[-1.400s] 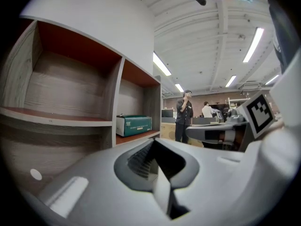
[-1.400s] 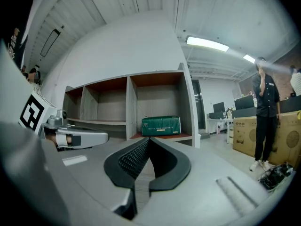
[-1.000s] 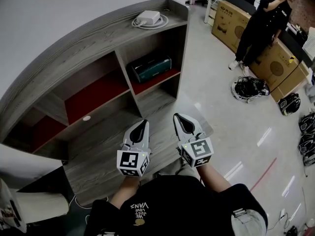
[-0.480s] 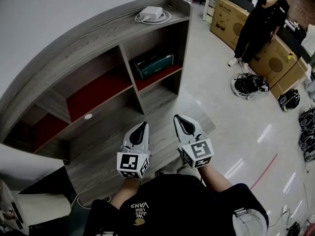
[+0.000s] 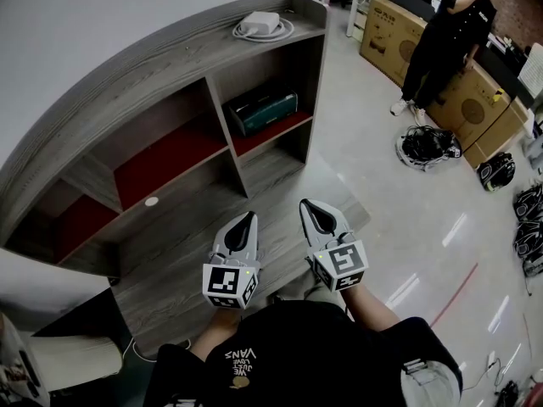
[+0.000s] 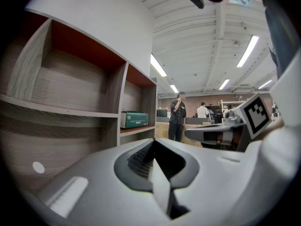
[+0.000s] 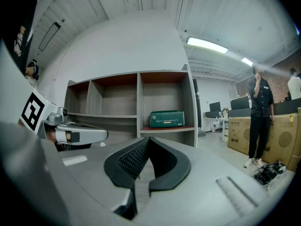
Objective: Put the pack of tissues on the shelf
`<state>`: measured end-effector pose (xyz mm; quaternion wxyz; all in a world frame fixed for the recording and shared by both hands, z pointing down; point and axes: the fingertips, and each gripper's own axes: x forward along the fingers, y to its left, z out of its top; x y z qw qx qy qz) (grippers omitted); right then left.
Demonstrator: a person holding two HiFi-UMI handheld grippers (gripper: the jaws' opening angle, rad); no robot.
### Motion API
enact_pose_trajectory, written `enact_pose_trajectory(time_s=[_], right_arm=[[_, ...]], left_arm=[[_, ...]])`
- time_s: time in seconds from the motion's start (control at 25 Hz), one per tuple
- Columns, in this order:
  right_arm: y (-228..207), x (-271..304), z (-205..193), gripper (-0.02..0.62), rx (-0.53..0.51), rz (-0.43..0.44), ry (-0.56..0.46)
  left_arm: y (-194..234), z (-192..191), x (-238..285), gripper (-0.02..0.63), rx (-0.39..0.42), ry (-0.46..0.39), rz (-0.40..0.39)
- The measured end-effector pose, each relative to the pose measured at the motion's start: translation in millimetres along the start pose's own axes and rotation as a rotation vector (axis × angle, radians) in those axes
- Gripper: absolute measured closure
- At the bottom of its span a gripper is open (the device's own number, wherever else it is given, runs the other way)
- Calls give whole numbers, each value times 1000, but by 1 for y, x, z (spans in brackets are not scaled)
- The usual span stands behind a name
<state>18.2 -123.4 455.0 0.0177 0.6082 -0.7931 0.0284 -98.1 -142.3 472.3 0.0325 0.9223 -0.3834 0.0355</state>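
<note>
The green pack of tissues lies on the red board in the right-hand compartment of the grey wooden shelf; it also shows in the left gripper view and the right gripper view. My left gripper and right gripper are held side by side in front of the person's body, level and pointing toward the shelf, well short of the pack. Both are shut with nothing between the jaws, as the left gripper and right gripper show in their own views.
A white charger with a coiled cable lies on the shelf's top. A small white disc sits on the lower board. To the right a person stands by cardboard boxes, with black bags on the floor.
The head view has shifted slightly, so the shelf sits a little differently in the picture. Both grippers stay shut and in the same place.
</note>
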Motion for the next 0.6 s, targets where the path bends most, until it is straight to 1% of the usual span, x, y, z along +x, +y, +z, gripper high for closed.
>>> enact_pose_trajectory(time_s=[0.6], right_arm=[[-2,-2,0,592,-1,-10,0]], left_arm=[[-3,-1,-2,554,-4,3,1]])
